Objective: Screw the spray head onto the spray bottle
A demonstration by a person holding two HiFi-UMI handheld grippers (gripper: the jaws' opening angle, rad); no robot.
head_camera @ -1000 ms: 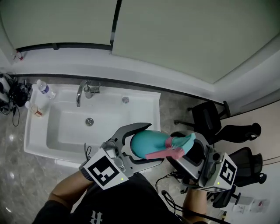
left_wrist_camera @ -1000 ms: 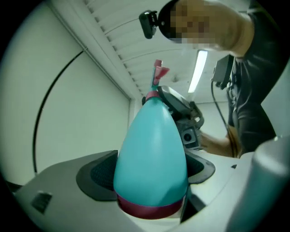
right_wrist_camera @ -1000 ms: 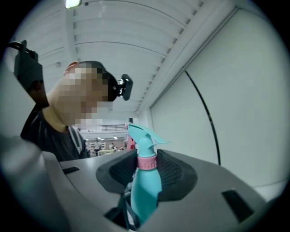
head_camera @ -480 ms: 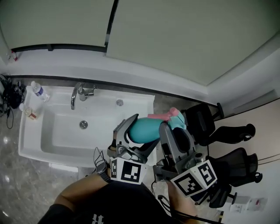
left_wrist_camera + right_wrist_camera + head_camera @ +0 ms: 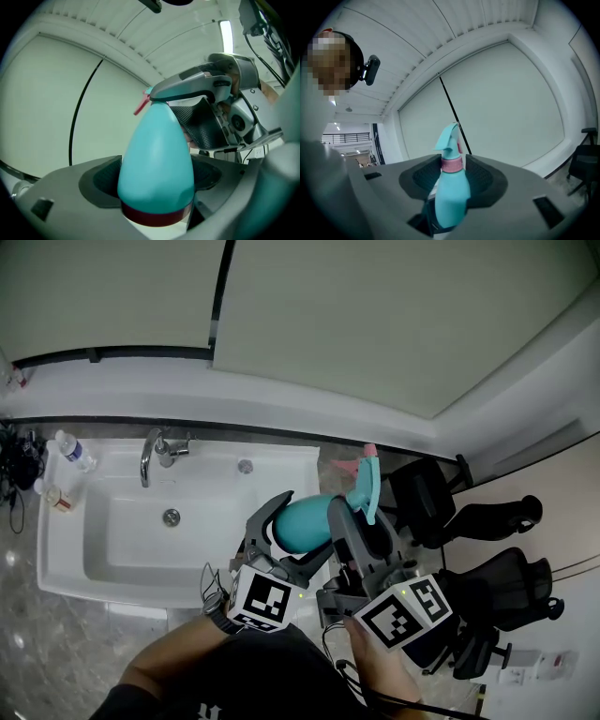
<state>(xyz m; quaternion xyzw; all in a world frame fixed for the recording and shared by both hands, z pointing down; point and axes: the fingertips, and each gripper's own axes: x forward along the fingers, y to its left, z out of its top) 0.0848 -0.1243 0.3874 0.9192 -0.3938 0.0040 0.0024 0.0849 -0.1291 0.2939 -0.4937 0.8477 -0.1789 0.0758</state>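
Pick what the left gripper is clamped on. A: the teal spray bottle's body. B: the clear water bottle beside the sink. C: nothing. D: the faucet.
A: in the left gripper view, the left gripper has its pads pressed against both sides of the teal spray bottle, low on its body.

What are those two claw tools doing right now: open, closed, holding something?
Left gripper: closed on the teal plastic spray bottle, around its body.
Right gripper: closed on the teal spray head at its pink collar.
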